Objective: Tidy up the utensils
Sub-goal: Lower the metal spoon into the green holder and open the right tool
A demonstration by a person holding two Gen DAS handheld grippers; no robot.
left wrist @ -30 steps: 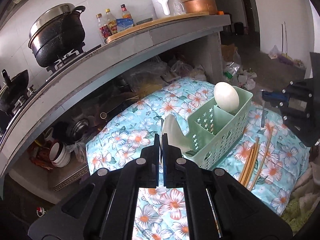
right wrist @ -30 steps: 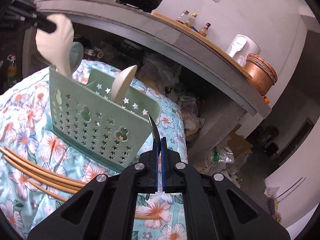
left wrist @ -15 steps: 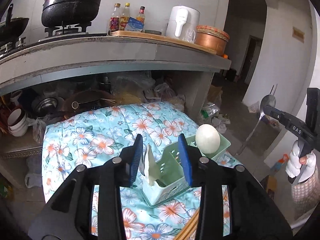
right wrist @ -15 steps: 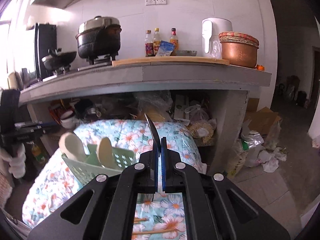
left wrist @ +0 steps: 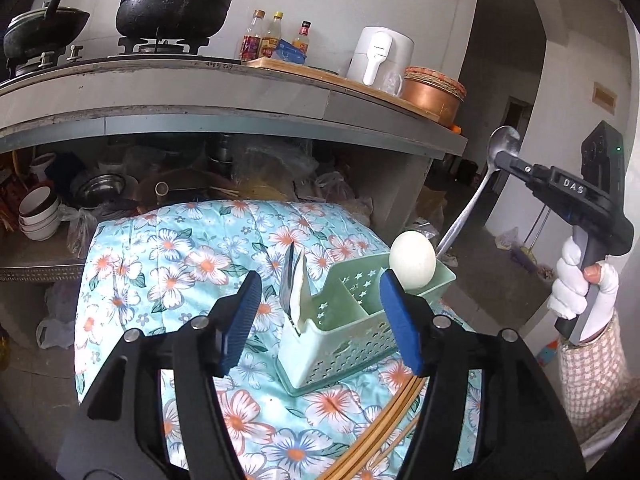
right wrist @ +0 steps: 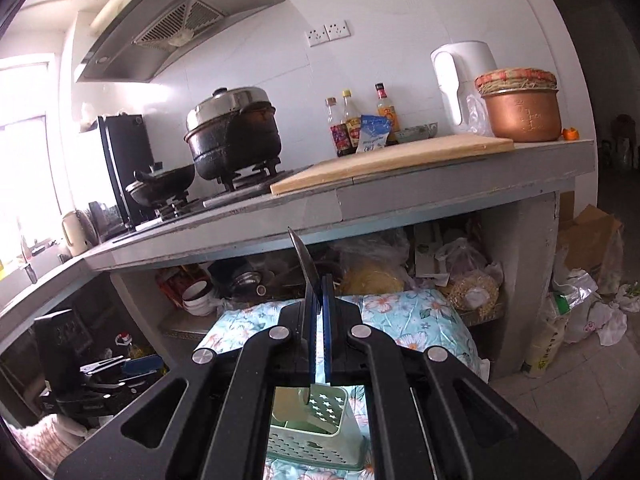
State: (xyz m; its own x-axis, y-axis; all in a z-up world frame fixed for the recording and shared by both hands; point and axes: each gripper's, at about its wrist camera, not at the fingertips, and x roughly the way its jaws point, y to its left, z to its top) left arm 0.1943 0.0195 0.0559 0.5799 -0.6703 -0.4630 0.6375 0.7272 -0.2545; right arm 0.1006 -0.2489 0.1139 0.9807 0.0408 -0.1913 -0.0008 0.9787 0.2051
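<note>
The left gripper (left wrist: pixel 320 320) stands with its blue-padded jaws spread apart; they have just been opening, and nothing is pressed between the pads. Seen between them, the pale green utensil caddy (left wrist: pixel 344 336) sits on the floral cloth (left wrist: pixel 180 256) that covers a low table, towards the table's near right side. Standing in the caddy's left compartment are a cream spatula (left wrist: pixel 300 296) and a thin dark blade-like utensil (left wrist: pixel 287 280) just beside it. A cream rice paddle (left wrist: pixel 413 259) rises from the caddy's far right end. Several wooden chopsticks (left wrist: pixel 384 428) lie on the cloth at the near right edge of the table, just beside the caddy's base.

The right gripper (left wrist: pixel 505 160), held by a hand in a white glove (left wrist: pixel 576 284), is raised to the right of the table, clear of the caddy. Its jaws are clenched on a metal spoon (left wrist: pixel 476 196), gripped just below the bowl, with the handle slanting down towards the caddy's far end; whether the tip touches the caddy I cannot tell. In the right wrist view the same jaws (right wrist: pixel 318 320) are pressed together on the spoon (right wrist: pixel 304 264), seen edge-on, and the caddy (right wrist: pixel 316 428) shows below them
</note>
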